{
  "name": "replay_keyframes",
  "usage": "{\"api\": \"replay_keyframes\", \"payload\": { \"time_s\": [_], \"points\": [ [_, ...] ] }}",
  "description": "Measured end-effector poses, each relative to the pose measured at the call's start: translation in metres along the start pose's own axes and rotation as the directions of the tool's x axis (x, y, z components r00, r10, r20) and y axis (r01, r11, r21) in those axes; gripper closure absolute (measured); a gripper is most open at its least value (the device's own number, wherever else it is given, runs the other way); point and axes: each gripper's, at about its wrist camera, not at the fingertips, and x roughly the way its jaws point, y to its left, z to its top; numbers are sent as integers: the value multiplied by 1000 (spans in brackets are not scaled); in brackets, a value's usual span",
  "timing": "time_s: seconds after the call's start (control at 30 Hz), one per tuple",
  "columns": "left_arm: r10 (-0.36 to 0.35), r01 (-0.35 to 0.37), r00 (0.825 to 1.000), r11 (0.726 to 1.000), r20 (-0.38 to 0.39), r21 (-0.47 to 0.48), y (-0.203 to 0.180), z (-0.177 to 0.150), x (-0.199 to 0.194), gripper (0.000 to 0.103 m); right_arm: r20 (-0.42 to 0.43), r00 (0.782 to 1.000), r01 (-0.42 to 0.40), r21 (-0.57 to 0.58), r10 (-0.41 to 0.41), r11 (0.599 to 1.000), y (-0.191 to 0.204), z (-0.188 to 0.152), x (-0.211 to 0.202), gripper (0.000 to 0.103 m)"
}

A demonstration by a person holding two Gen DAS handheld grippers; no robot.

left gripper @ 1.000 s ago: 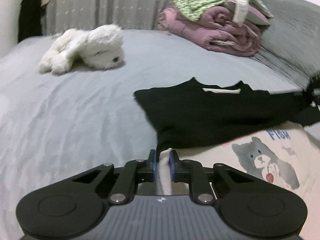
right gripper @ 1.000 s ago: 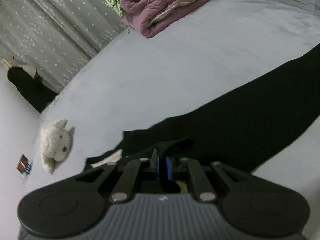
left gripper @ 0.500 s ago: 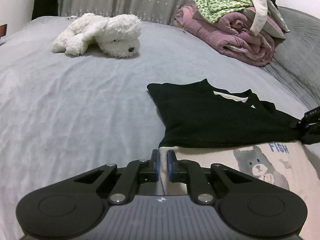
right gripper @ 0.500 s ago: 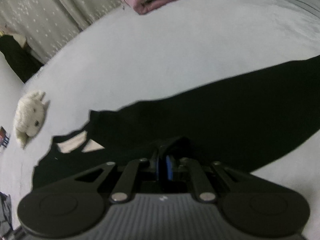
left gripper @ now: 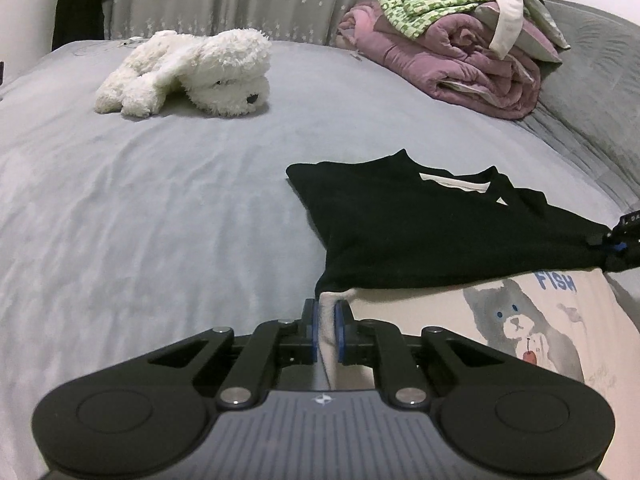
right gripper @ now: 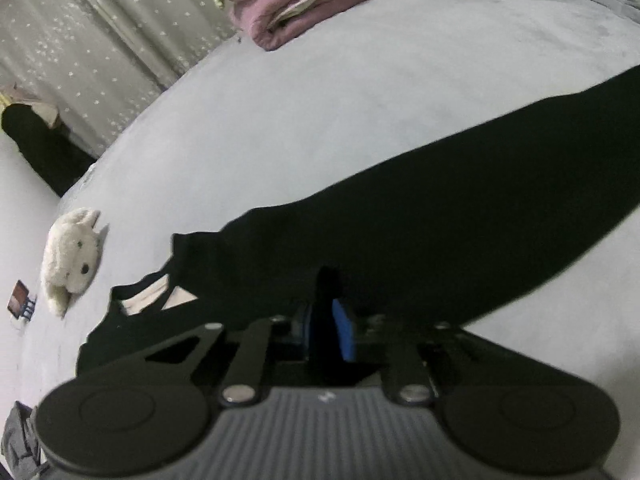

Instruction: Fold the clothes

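Shirt point(left gripper: 420, 232) lowered further onto bed point(left gripper: 160, 200), black back over cream printed front. Left tongs point(left gripper: 328, 330) clamped on cream edge; right tongs point(right gripper: 329, 332) pinched black fabric. Fold nearly laid.

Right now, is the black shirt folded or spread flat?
Partly folded: the black shirt has one side doubled over, and one sleeve stretches out across the bed.
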Motion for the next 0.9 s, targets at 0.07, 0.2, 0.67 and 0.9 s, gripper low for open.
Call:
{"api": "replay_keyframes", "payload": {
  "time_s": [0.07,0.2,0.67,0.9],
  "points": [
    [2,-2,1000,1000,-3,2,1,0,0,92,10,1000,-28,11,27,1000,2,-2,-5,80],
    [11,-11,1000,1000,-1,14,-1,-1,1,92,-13,1000,-15,-36,15,999,9,-14,-5,76],
    [-3,4,1000,999,-17,49,0,-1,-1,92,-17,985,165,-168,-170,972,25,-13,1,84],
    [-33,35,999,997,-42,61,6,5,-12,92,188,970,220,-414,-153,883,93,-48,-21,61]
  ]
}}
